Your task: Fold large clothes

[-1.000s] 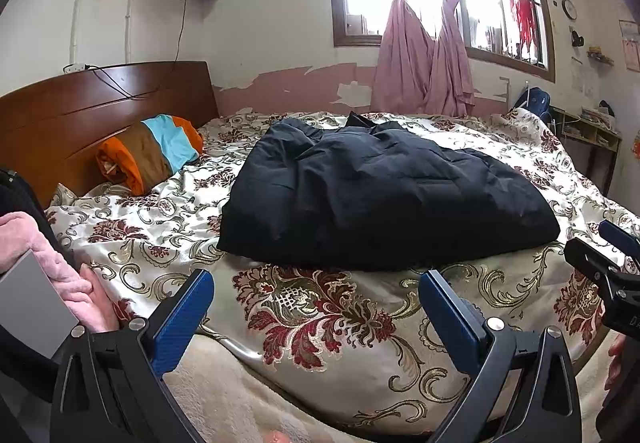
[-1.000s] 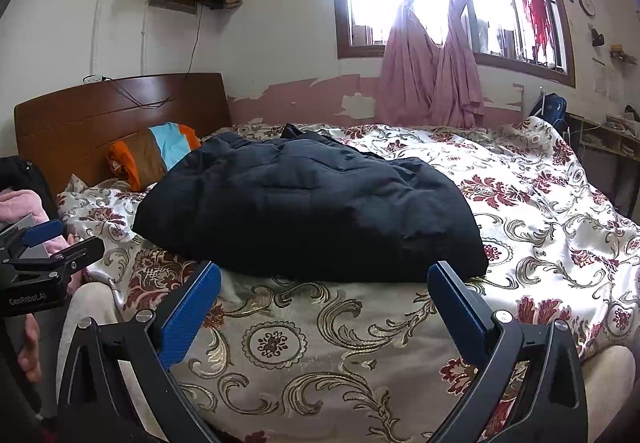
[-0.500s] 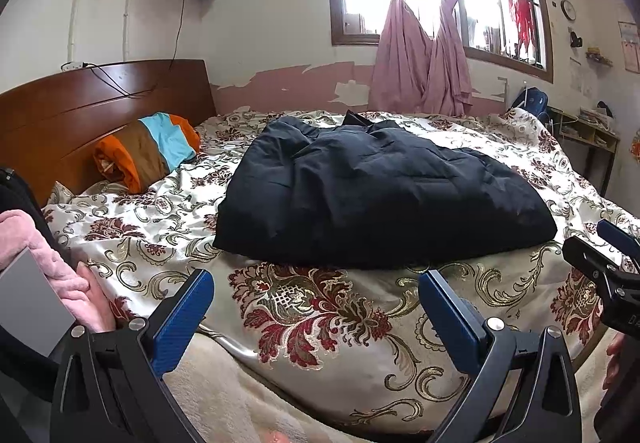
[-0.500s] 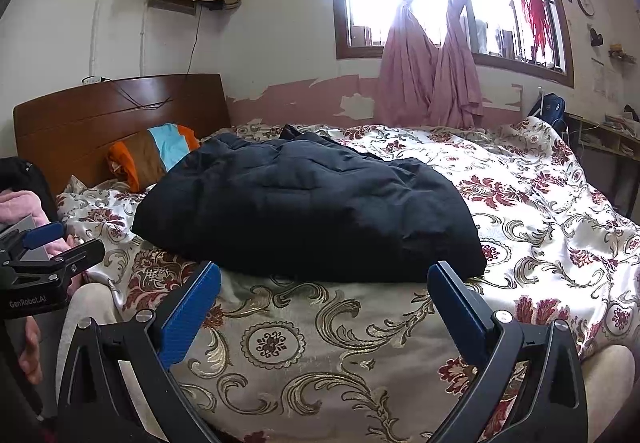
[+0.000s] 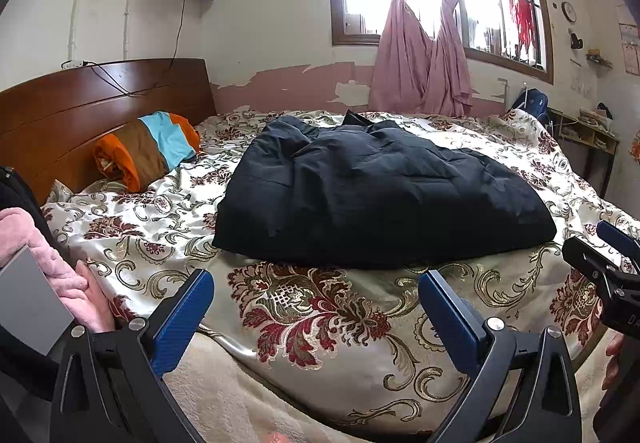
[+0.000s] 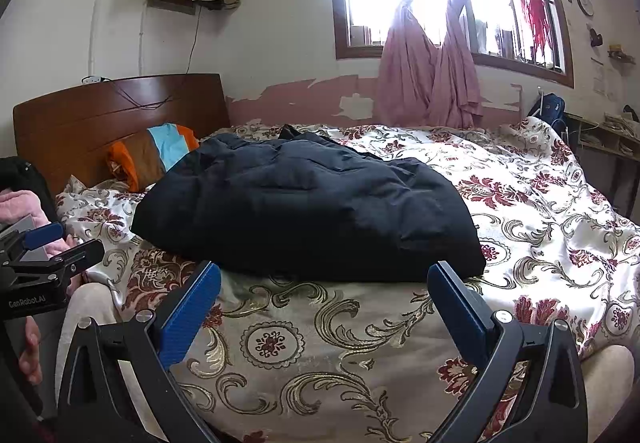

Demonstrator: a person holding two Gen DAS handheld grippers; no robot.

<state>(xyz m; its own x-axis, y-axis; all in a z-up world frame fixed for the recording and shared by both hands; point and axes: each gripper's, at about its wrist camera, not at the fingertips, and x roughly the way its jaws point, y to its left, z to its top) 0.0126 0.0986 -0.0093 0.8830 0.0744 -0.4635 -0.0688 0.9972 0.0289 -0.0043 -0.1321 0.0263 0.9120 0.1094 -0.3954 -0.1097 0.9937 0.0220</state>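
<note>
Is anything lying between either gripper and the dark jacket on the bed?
Nothing visible does. Only bare floral bedspread lies between the open left gripper and the dark jacket, and likewise ahead of the open right gripper.

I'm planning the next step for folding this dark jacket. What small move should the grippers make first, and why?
Probably bring both grippers forward to the near hem of the dark jacket. The left gripper and right gripper are both open and empty, short of the garment, which lies bunched and untouched on the floral bedspread.
</note>
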